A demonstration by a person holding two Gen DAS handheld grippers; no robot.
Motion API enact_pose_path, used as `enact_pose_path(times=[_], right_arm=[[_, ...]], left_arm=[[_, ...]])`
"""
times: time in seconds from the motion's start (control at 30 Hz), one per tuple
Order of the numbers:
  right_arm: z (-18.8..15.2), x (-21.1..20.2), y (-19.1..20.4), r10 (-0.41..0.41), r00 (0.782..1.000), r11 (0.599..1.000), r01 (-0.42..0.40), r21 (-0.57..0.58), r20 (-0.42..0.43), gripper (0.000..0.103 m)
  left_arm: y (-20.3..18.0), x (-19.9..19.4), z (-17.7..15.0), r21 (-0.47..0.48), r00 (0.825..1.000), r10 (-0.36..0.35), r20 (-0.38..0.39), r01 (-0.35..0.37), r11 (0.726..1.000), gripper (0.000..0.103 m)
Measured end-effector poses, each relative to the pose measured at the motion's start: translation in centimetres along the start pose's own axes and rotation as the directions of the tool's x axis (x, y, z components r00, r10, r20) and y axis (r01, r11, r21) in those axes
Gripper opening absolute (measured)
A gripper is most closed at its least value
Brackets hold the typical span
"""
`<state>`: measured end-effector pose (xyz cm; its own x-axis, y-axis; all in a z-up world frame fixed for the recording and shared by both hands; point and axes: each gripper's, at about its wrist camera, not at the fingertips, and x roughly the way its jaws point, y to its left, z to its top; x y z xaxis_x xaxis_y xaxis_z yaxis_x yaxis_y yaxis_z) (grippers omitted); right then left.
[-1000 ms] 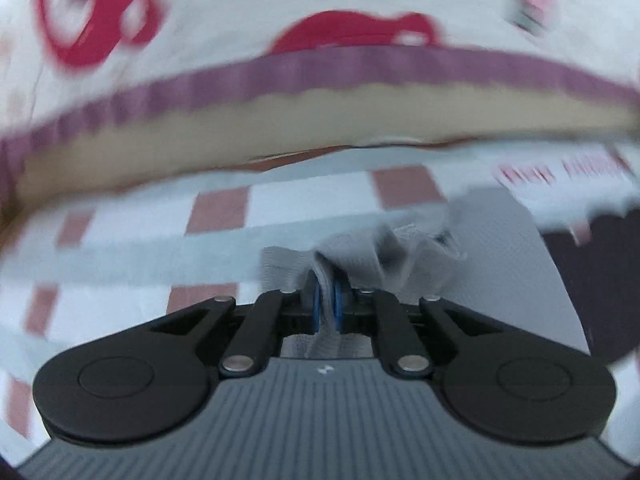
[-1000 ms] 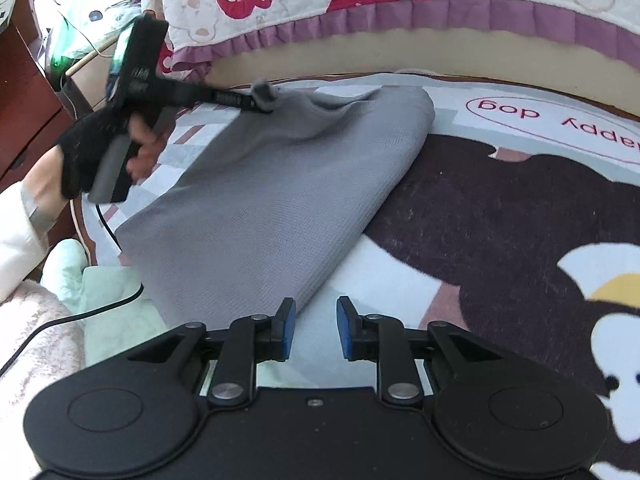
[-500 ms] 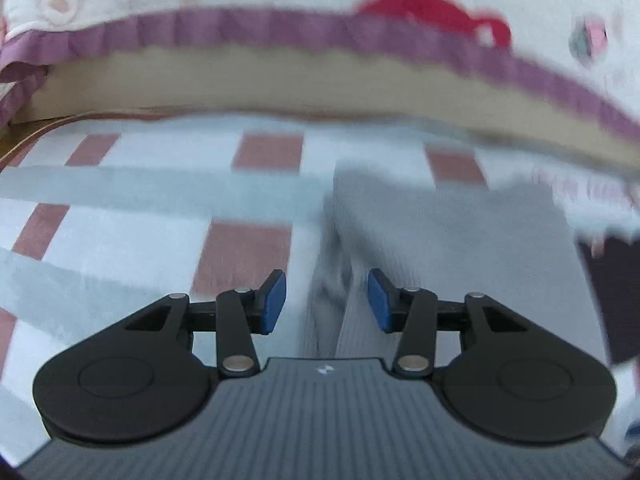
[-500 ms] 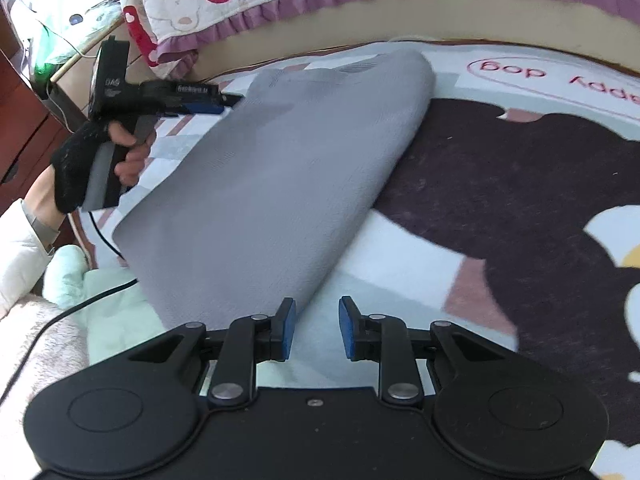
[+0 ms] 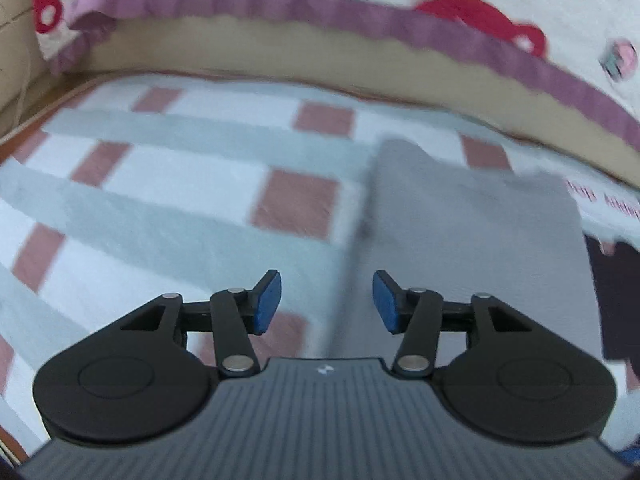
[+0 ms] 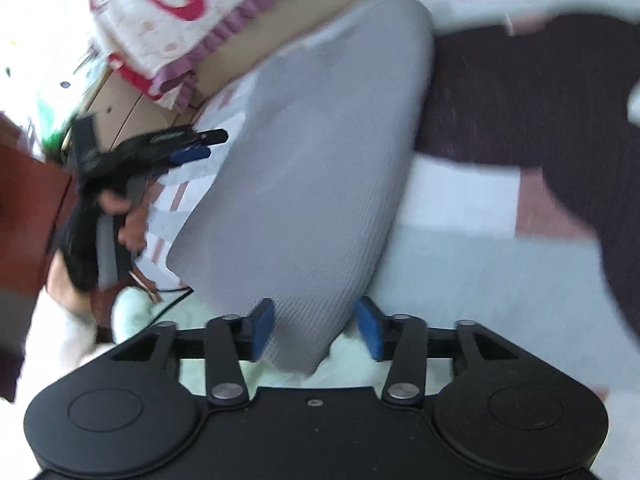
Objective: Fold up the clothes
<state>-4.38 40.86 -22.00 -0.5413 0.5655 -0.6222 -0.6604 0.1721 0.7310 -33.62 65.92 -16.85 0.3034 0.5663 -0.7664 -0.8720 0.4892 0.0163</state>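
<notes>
A grey garment lies folded lengthwise on the patterned blanket; it also shows in the left wrist view. My left gripper is open and empty, hovering over the garment's left edge; it shows in the right wrist view beside the garment's far left side. My right gripper is open, its blue pads on either side of the garment's near corner, not closed on it.
The checked blanket covers the surface, with a dark brown patch to the right. A quilt with a purple ruffle runs along the back. A brown cabinet and a cable lie at the left.
My left gripper let go of the garment's far corner, opened and drew back to the left. My right gripper opened wider and moved forward to straddle the garment's near corner.
</notes>
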Motion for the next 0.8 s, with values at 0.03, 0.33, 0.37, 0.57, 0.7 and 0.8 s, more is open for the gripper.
enact_pose_path(times=[0.03, 0.33, 0.37, 0.57, 0.7, 0.8], right_arm=[[0.0, 0.3, -0.2, 0.011, 1.000, 0.999, -0.011, 0.030, -0.011, 0.059], [1.1, 2.2, 0.8, 0.102, 0.995, 0.995, -0.103, -0.021, -0.015, 0.019], [1.7, 1.8, 0.8, 0.121, 0.993, 0.992, -0.121, -0.031, -0.004, 0.017], [5.2, -1.1, 1.7, 0.225, 0.965, 0.974, -0.220, -0.049, 0.131, 0.013], [6.1, -1.5, 3.1, 0.186, 0.977, 0.980, -0.176, -0.092, 0.108, 0.013], [5.7, -1.3, 3.5, 0.174, 0.979, 0.980, -0.162, -0.111, 0.104, 0.013]], left_arm=[[-0.7, -0.3, -0.2, 0.015, 1.000, -0.023, 0.004, 0.023, 1.000, 0.050], [-4.1, -4.6, -1.9, 0.094, 0.951, -0.296, 0.083, 0.288, 0.953, 0.055], [-4.4, -5.3, -2.5, 0.130, 0.944, -0.320, 0.083, 0.308, 0.943, 0.055], [-4.4, -10.3, -5.3, 0.228, 0.840, -0.524, 0.144, 0.487, 0.843, 0.062], [-5.4, -12.1, -6.1, 0.292, 0.805, -0.567, 0.176, 0.508, 0.811, 0.081], [-6.7, -12.7, -6.7, 0.360, 0.789, -0.593, 0.159, 0.513, 0.779, 0.081]])
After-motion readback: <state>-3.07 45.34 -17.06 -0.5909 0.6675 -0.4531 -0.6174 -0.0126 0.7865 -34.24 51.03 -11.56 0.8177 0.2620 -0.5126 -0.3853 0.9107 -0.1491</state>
